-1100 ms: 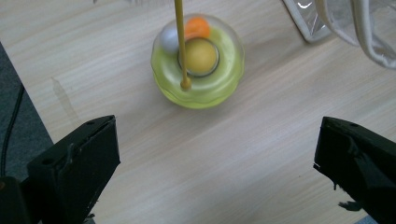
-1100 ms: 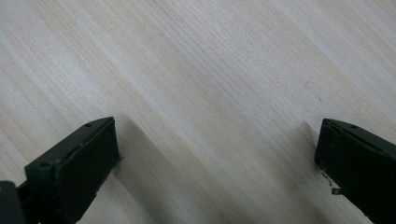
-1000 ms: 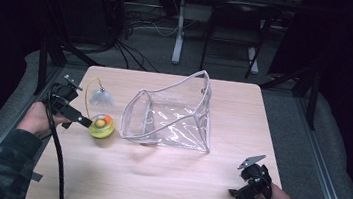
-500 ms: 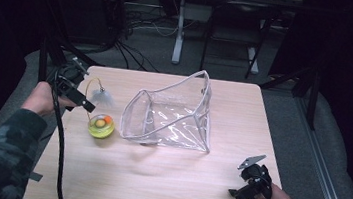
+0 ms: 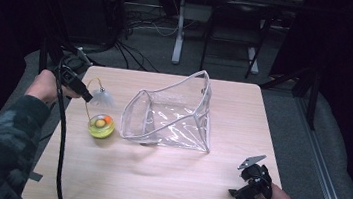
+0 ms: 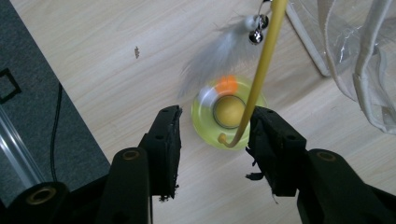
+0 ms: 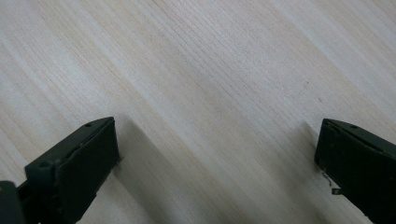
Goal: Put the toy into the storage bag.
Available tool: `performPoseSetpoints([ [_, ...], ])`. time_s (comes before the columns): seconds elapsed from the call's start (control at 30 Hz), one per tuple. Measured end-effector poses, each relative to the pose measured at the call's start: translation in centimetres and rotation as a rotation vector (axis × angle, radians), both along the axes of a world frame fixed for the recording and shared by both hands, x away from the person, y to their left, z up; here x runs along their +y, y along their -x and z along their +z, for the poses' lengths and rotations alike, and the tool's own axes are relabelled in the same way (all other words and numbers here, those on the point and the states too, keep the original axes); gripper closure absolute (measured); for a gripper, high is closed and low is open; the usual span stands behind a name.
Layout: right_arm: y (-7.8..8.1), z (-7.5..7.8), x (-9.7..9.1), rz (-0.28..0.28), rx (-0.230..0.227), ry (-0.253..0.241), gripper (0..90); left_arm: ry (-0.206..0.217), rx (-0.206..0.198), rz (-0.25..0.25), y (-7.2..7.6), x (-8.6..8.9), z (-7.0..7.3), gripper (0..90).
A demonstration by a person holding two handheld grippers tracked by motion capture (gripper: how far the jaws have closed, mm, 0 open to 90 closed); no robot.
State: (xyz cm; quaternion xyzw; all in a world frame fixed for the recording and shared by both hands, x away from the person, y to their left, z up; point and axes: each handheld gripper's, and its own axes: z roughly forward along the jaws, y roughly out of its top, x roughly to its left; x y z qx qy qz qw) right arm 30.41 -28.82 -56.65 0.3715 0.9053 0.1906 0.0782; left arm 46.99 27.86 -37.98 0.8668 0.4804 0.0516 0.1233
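Item: cat toy, a round translucent yellow-green plastic dish (image 6: 229, 119) with an orange ball inside, a thin curved yellow wand (image 6: 261, 70) rising from it, ending in a grey feather tuft with small bells (image 6: 224, 51).

Location: left part of the pale wooden worktop (image 5: 155, 177), just beside the clear plastic zip pouch (image 5: 173, 114), which stands open.

Left gripper (image 6: 212, 135): above the dish, jaws half apart and just been closing; wand touches the right jaw, not yet clamped.

Right gripper (image 7: 215, 154): jaws wide, nothing between them.

Handling note: centre the wand between both jaws before closing; it likely flexes, so lift slowly.
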Motion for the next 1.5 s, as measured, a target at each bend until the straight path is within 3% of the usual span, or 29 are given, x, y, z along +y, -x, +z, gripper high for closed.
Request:
performPoseSetpoints([
  [0.13,0.0,0.0,0.0,-0.002,0.0,-0.001,0.0,-0.015,0.021,-0.008,-0.3,-0.4,-0.1,68.3],
  [0.27,0.0,0.0,0.0,-0.002,-0.001,0.0,0.0,-0.016,0.013,-0.004,-0.2,-0.4,0.0,78.7],
  [0.47,0.0,0.0,0.0,-0.003,-0.001,0.0,0.0,-0.023,0.002,0.019,-0.1,-0.3,-0.2,87.3],
  [0.63,0.0,0.0,0.0,-0.003,-0.001,0.0,0.0,-0.034,0.001,0.031,-0.1,-0.2,-0.3,88.0],
  [0.87,0.0,0.0,0.0,-0.003,0.0,0.001,0.0,-0.016,-0.004,0.0,0.4,-0.6,0.3,88.4],
  [1.1,0.0,0.0,0.0,-0.004,0.002,0.003,0.0,-0.056,-0.026,-0.016,0.8,-0.5,1.9,88.5],
  [1.5,0.0,0.0,0.0,-0.004,0.0,0.001,0.0,-0.067,-0.054,-0.034,1.3,-0.5,4.2,88.4],
])
